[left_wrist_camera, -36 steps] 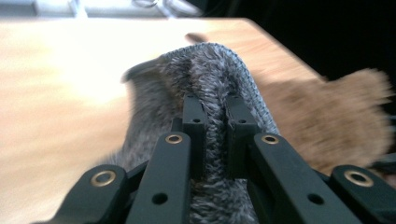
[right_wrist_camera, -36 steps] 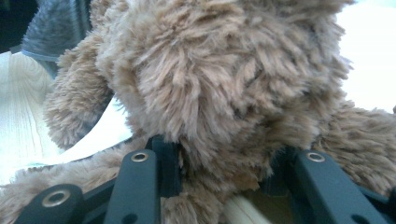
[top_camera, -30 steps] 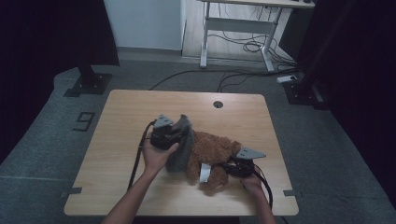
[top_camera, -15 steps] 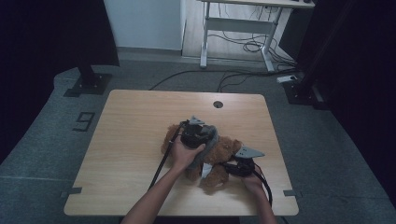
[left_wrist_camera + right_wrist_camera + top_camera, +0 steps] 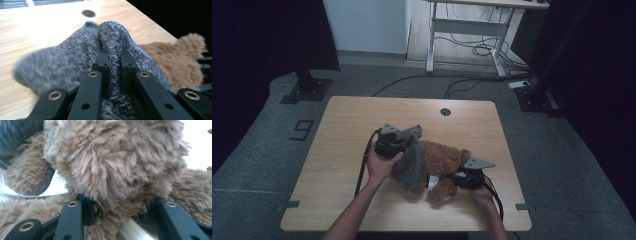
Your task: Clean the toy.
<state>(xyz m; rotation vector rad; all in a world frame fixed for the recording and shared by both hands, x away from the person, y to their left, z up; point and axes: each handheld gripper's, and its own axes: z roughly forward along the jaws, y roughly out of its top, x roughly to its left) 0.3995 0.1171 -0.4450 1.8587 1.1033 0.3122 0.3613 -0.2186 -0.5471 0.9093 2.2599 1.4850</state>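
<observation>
A taped figure 9 (image 5: 298,130) is lying on the floor off the counter's (image 5: 347,115) left edge. Near the front edge, the left gripper (image 5: 393,142) is pinching a grey knitted cloth (image 5: 412,160) draped over the brown teddy bear (image 5: 447,160); the right gripper (image 5: 462,180) is clamping the bear's plush limb, jaws just closing. A cable hole (image 5: 445,111) is sitting by the far edge.

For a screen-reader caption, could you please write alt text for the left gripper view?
The left gripper pinches a fold of fuzzy grey knit cloth between its black fingers. A brown plush toy lies at right on the wooden table.
</observation>
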